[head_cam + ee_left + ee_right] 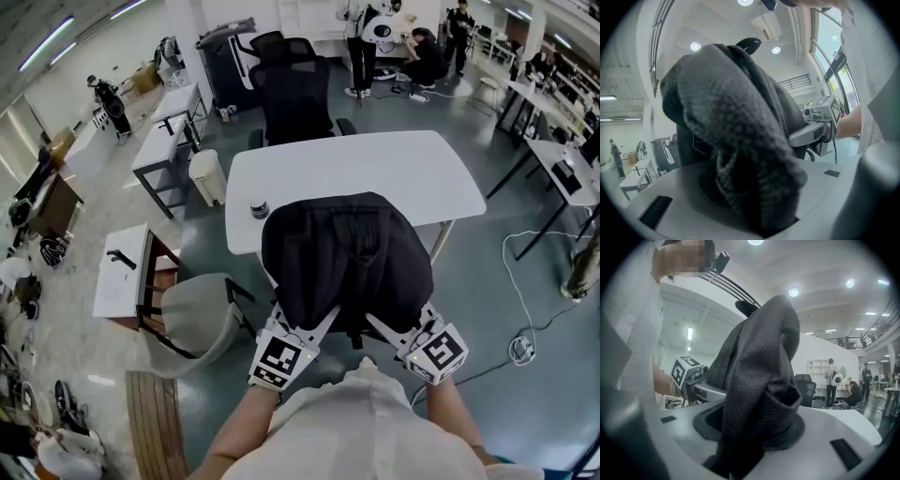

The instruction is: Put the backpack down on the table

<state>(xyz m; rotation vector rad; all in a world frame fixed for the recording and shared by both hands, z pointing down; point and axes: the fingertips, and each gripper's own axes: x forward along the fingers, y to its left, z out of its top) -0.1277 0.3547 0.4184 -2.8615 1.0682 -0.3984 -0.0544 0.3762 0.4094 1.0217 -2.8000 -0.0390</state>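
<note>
Your left tongs [309,326] and right tongs [394,328] are each clamped on a fold of the black backpack's [345,258] fabric, one at each lower corner. The backpack sits upright between them over the near edge of the white counter [375,173]. You cannot tell whether it touches the top.

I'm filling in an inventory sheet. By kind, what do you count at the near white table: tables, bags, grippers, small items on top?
White table: 1
Black backpack: 1
Grippers, each shut on backpack fabric: 2 (left gripper, right gripper)
Small dark round item on the table: 1
Total: 5
</note>
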